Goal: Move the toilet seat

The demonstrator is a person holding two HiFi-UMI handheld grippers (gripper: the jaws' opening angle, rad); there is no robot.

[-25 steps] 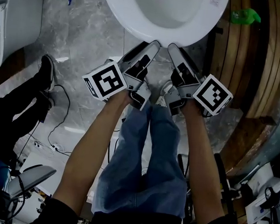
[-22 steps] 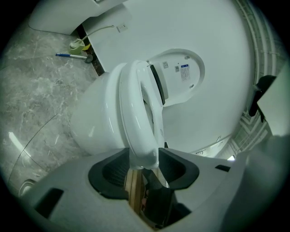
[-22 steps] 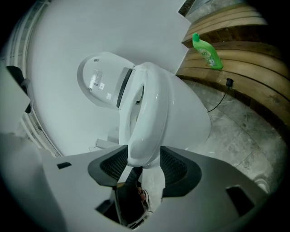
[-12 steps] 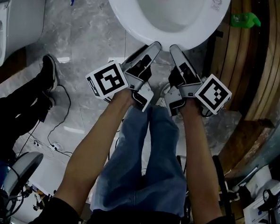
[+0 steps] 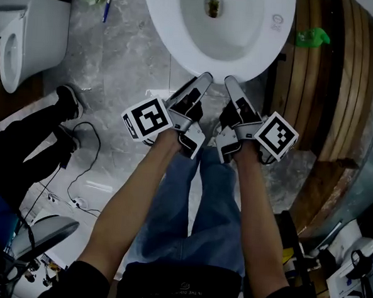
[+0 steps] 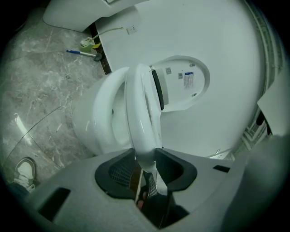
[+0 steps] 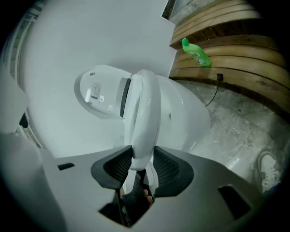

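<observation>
At the bowl's [image 6: 93, 122] front edge, the left gripper [image 5: 205, 78] and right gripper [image 5: 229, 80] sit side by side. Their jaws are closing on the seat [image 6: 140, 113], and the ribbed pads already touch its rim. I judge that glossy, rounded plastic could slip from so shallow a bite, and an uneven pull might twist the hinges. Beyond the bowl, the smooth oval lid [image 6: 186, 86] stands raised. Right of the bowl, curved wooden slats [image 5: 342, 79] carry a green bottle [image 5: 310, 37]. A veined grey stone floor [image 5: 129, 60] lies to the left.

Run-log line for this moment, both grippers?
left gripper: jaws closing, front edge of white plastic toilet seat between them | right gripper: jaws closing, same edge between
</observation>
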